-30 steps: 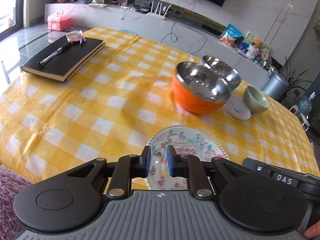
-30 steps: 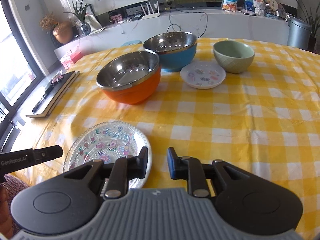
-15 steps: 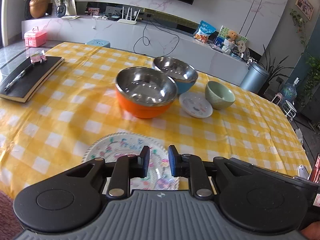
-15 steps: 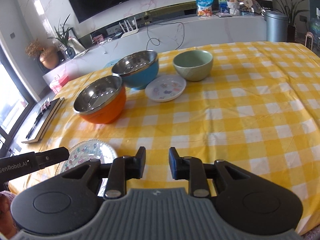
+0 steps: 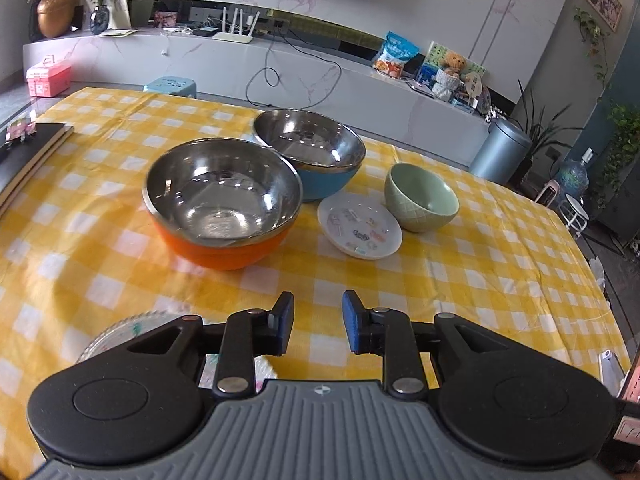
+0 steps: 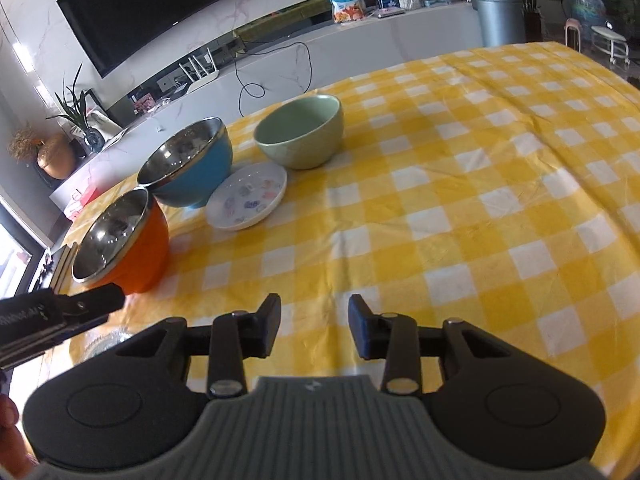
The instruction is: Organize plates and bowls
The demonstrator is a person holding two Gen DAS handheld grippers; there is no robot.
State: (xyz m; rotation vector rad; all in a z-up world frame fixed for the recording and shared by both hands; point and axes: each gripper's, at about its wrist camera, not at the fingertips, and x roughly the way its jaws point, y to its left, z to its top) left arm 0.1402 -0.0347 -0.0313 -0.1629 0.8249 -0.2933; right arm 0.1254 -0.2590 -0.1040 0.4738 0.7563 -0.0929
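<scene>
On the yellow checked table stand an orange steel-lined bowl [image 5: 222, 206] [image 6: 120, 240], a blue steel-lined bowl [image 5: 310, 152] [image 6: 188, 168], a small white patterned plate [image 5: 359, 231] [image 6: 247, 196] and a green ceramic bowl [image 5: 421, 197] [image 6: 300, 130]. A clear patterned glass plate [image 5: 120, 330] [image 6: 106, 340] lies at the near left, mostly hidden under my left gripper. My left gripper [image 5: 316, 326] is open and empty, above the table in front of the orange bowl. My right gripper [image 6: 314, 330] is open and empty over bare cloth.
A black notebook [image 5: 28, 152] lies at the table's left edge. The left gripper's body [image 6: 52, 320] shows at the left of the right wrist view. Behind the table runs a white TV counter [image 5: 280, 64]; a grey bin [image 5: 500, 152] stands at right.
Both grippers have swung right and opened a little wider. The glass plate has slid out of the left gripper's centre to the lower left. The dishes have not moved.
</scene>
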